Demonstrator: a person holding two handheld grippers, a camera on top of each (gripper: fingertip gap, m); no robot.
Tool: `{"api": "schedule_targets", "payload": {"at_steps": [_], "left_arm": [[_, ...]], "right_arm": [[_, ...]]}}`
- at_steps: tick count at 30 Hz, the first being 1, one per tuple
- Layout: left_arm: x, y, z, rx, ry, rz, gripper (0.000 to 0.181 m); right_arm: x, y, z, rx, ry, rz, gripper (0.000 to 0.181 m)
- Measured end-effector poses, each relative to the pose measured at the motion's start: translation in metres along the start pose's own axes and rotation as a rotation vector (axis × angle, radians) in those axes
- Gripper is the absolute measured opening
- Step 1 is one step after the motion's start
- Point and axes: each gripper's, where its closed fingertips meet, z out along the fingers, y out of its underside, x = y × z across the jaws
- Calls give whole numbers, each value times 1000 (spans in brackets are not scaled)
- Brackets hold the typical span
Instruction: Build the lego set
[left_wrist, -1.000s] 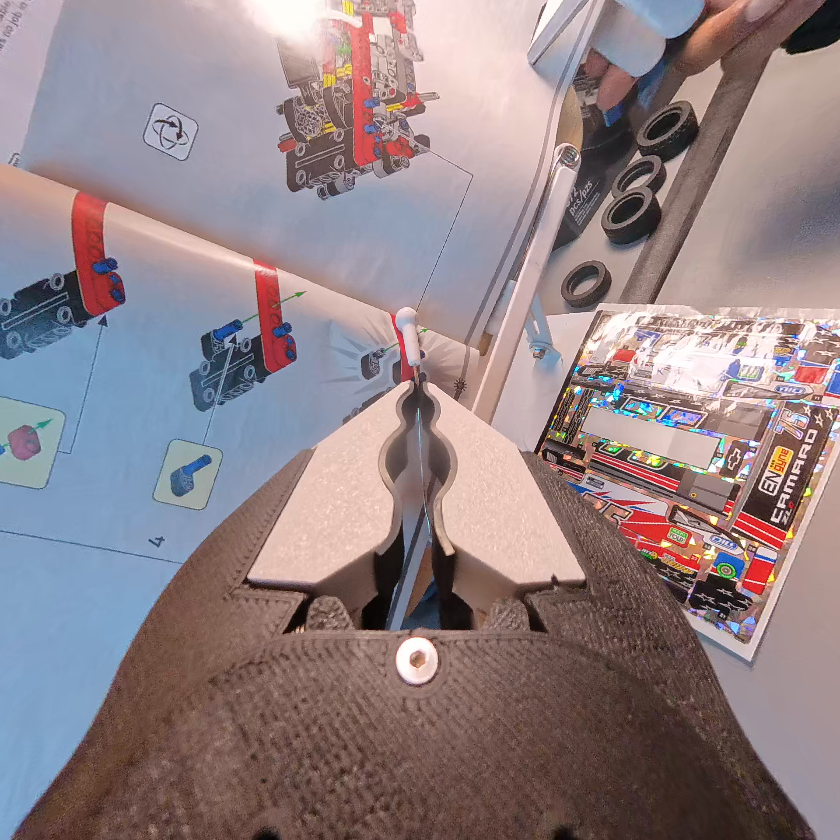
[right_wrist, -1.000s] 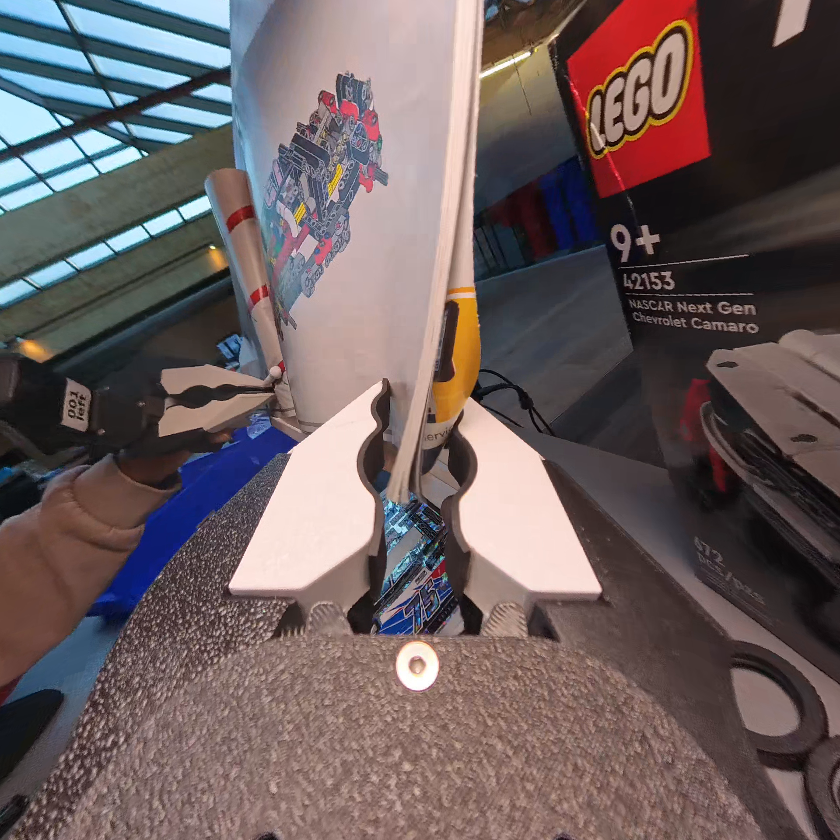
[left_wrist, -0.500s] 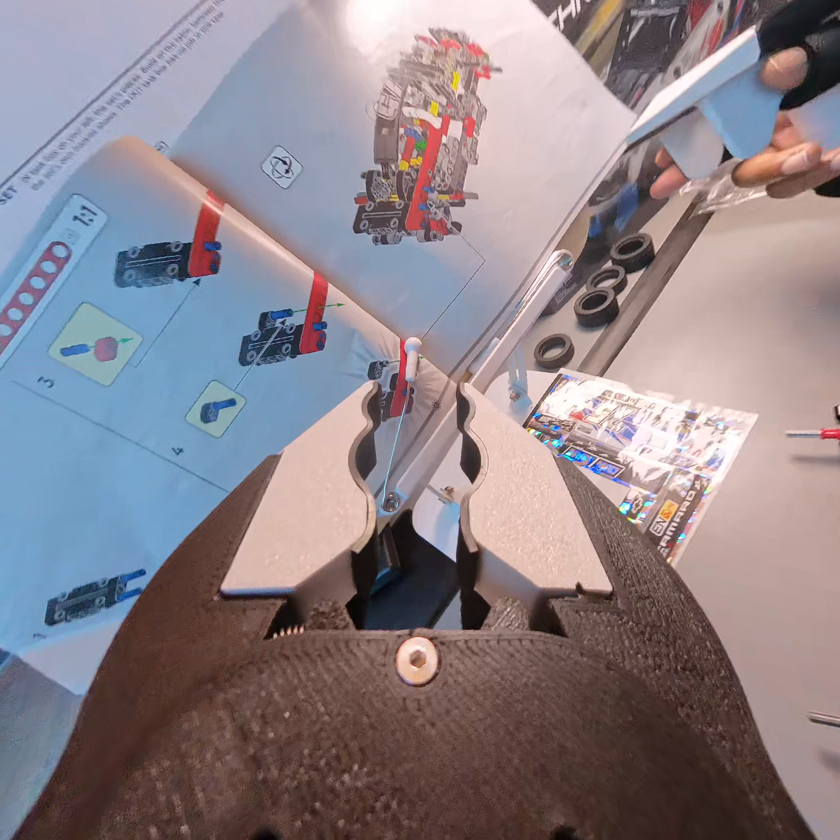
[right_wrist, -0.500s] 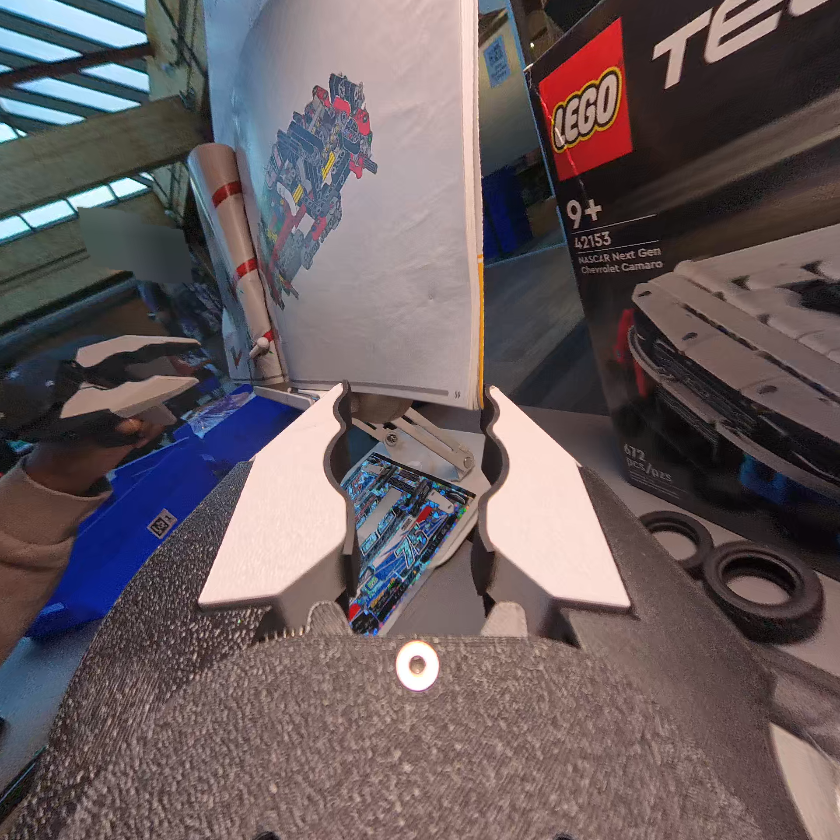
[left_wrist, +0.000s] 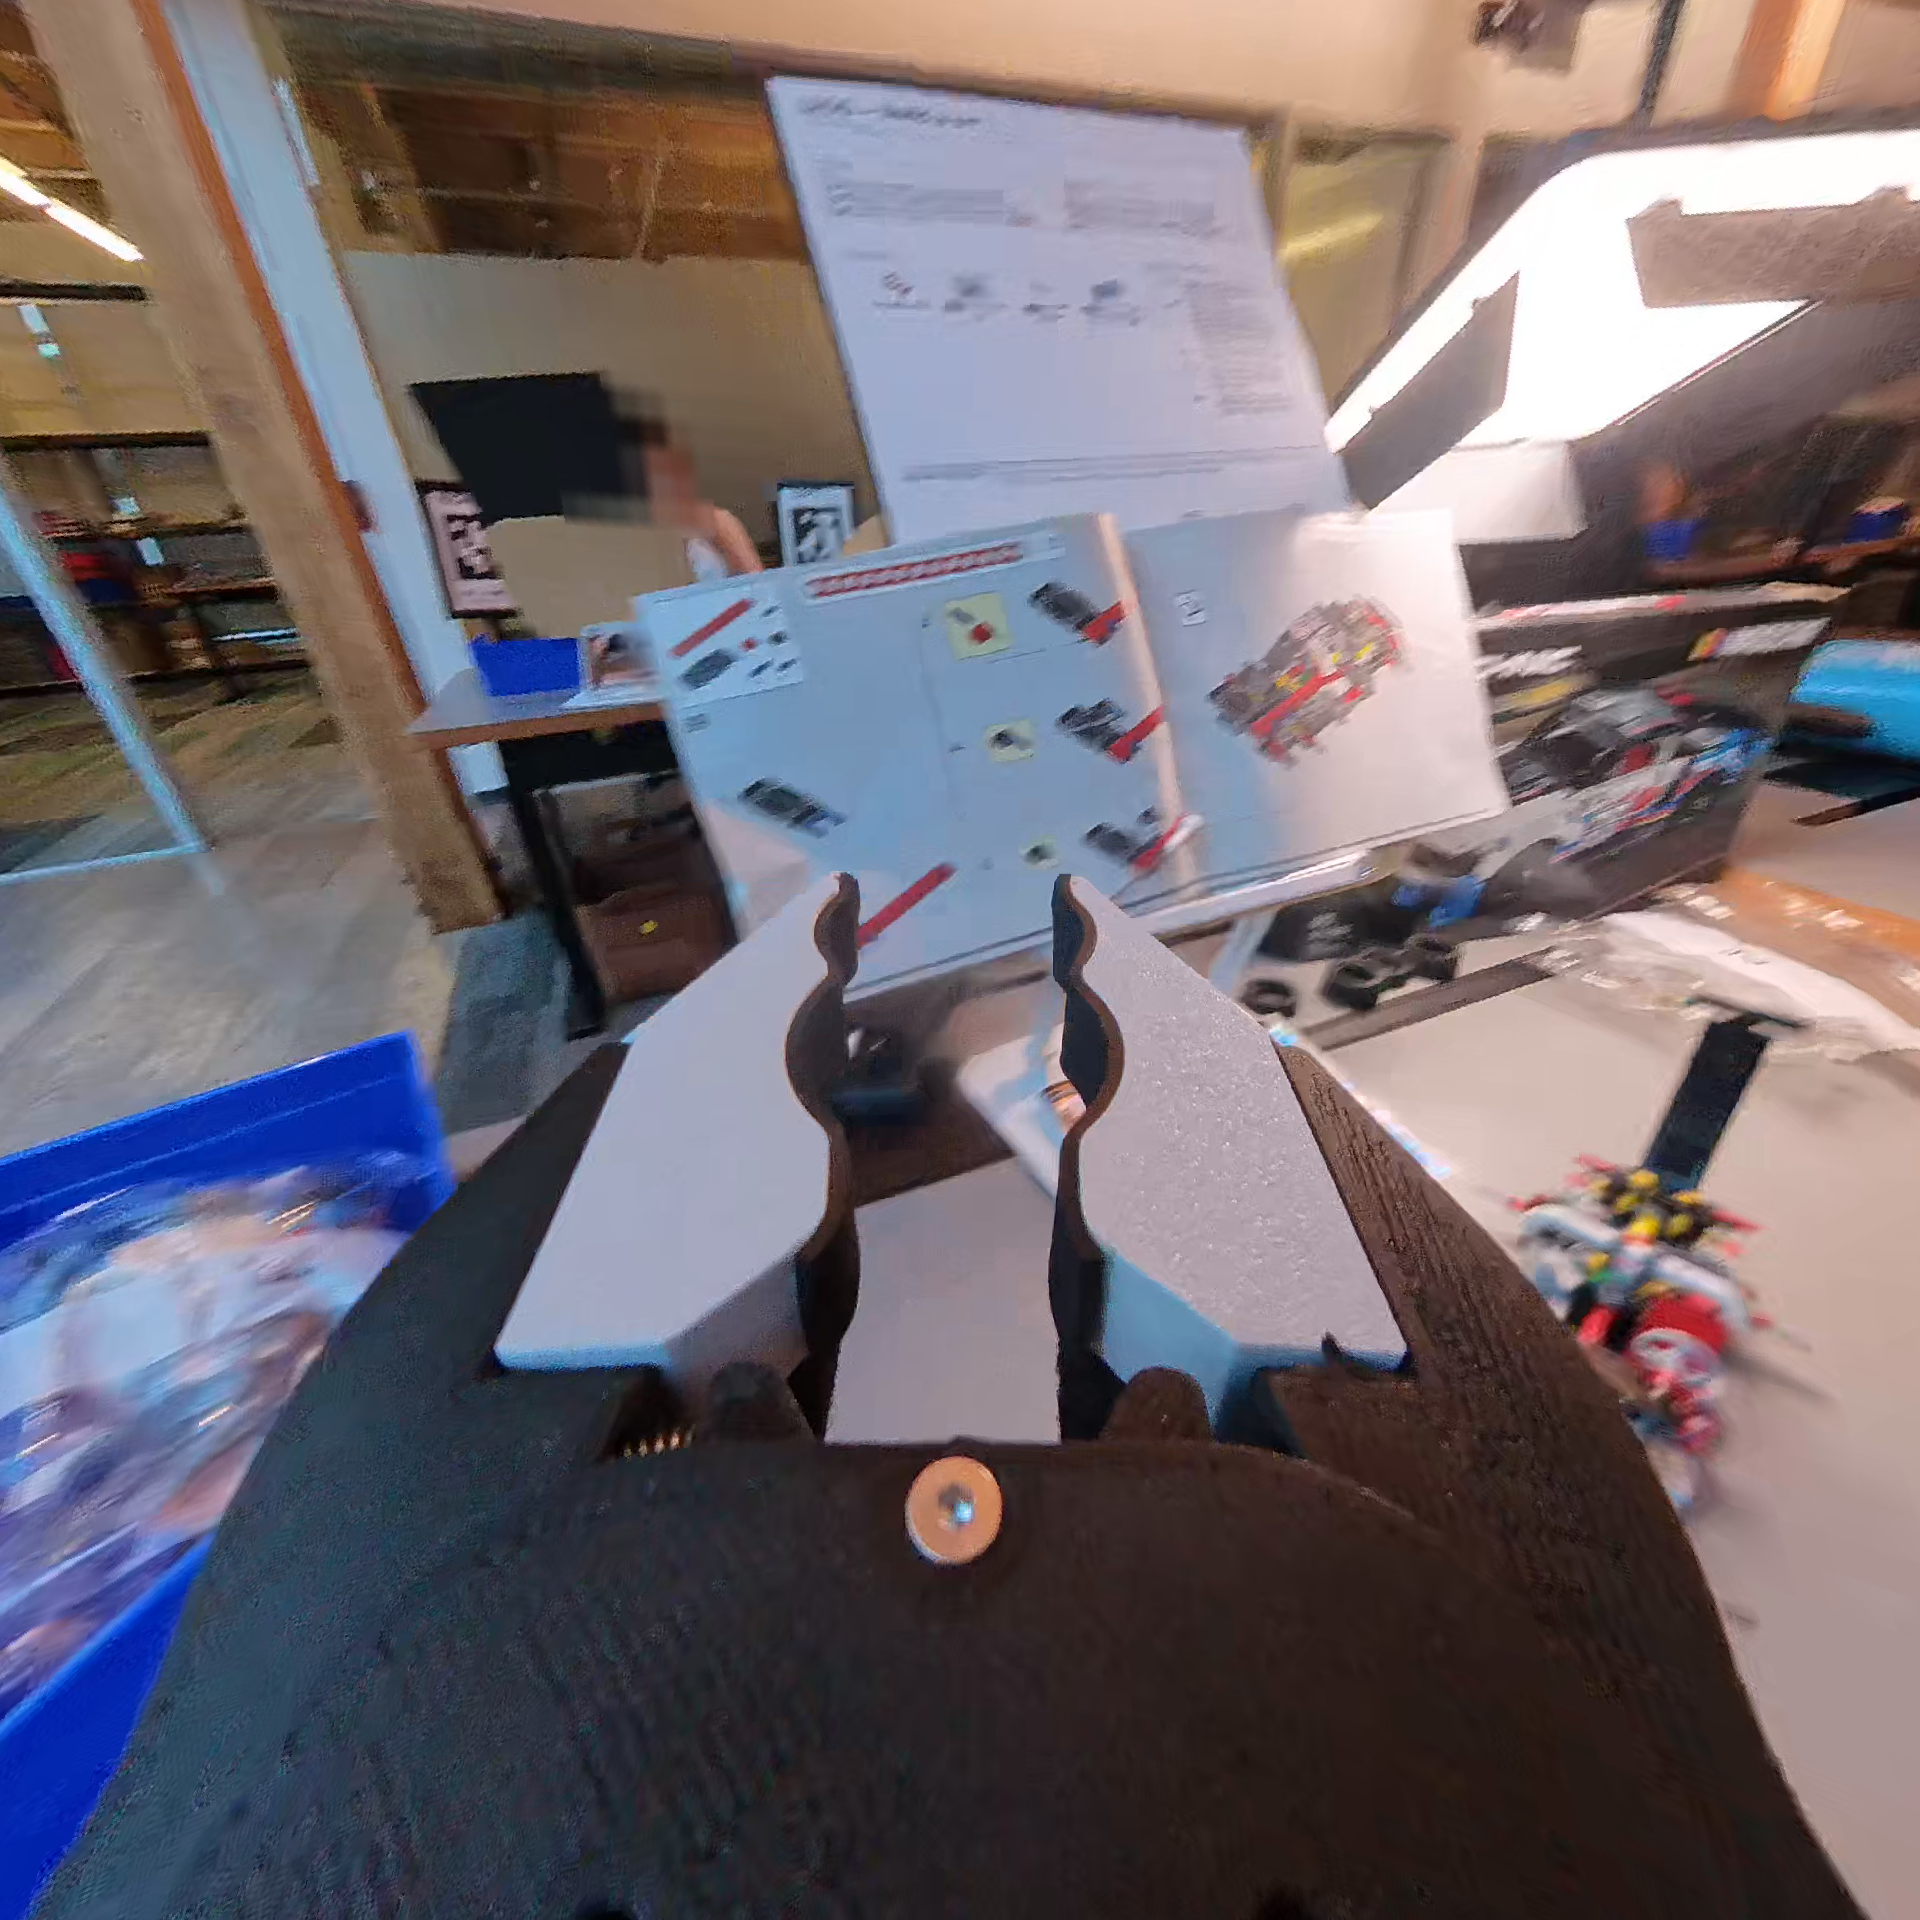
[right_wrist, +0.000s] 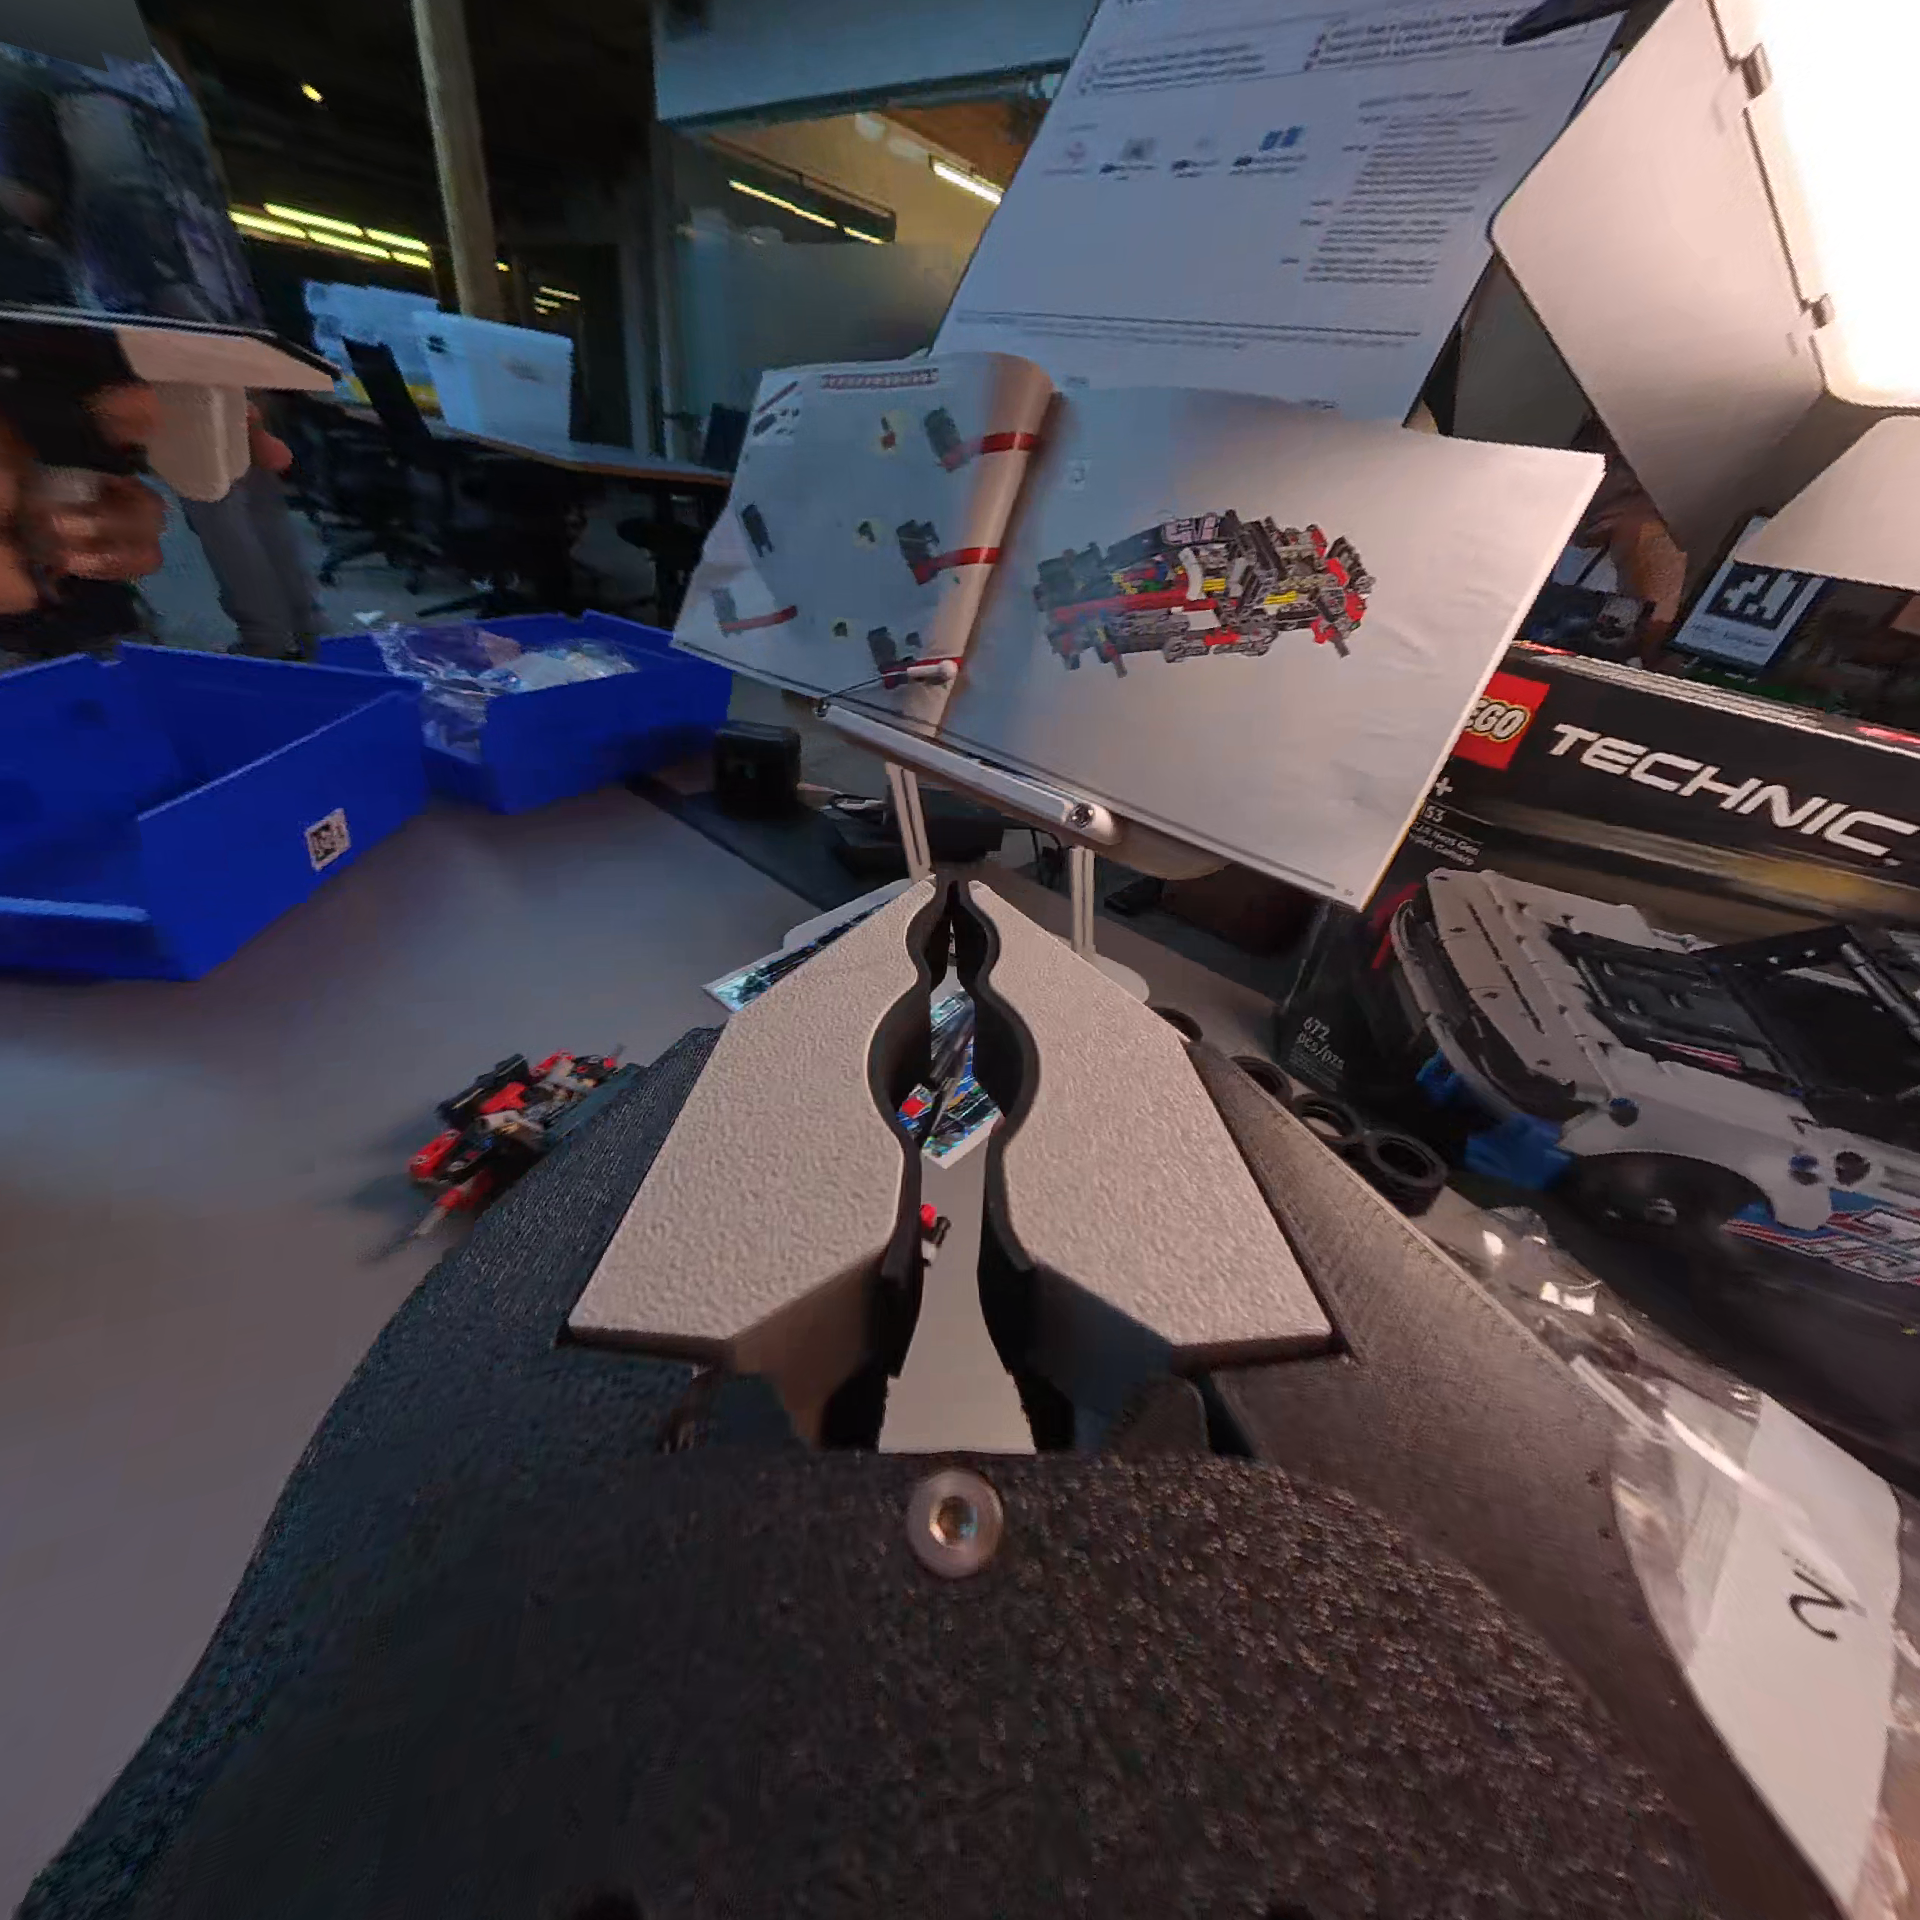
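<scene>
The open instruction booklet (left_wrist: 1049, 717) stands on a metal stand, held by a thin wire page clip (right_wrist: 894, 677). It also shows in the right wrist view (right_wrist: 1247, 623). My left gripper (left_wrist: 954, 899) is open and empty, well back from the booklet. My right gripper (right_wrist: 951, 891) is shut with nothing seen between its tips, below and in front of the stand. The partly built red, black and grey lego model (left_wrist: 1642, 1288) lies on the grey table; the right wrist view shows it to the left of my right gripper (right_wrist: 509, 1112). The left gripper (right_wrist: 208, 395) shows blurred at upper left.
The black lego box (right_wrist: 1662, 935) stands behind several loose black tyres (right_wrist: 1382, 1153). Two blue bins (right_wrist: 208, 810) with bagged parts sit at the left. A shiny sticker sheet (right_wrist: 951, 1107) lies under the stand. A clear plastic bag (right_wrist: 1766, 1558) lies at right.
Both grippers have pulled back from the booklet. My left gripper let go of the wire page clip and stays open. My right gripper went from open to shut.
</scene>
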Motion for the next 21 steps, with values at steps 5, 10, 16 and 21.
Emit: {"api": "schedule_targets", "payload": {"at_steps": [5,10,16,21], "left_arm": [[-122,56,-38,-362,-138,204,27],[-189,146,-28,-702,-53,240,31],[-190,221,6,-961,25,327,58],[-212,228,17,-1093,-49,529,33]], "right_arm": [[-50,28,-22,-35,-84,83,11],[-83,49,-12,-16,-163,188,13],[-111,58,10,-81,-197,99,15],[-117,59,24,-101,-197,63,14]]}}
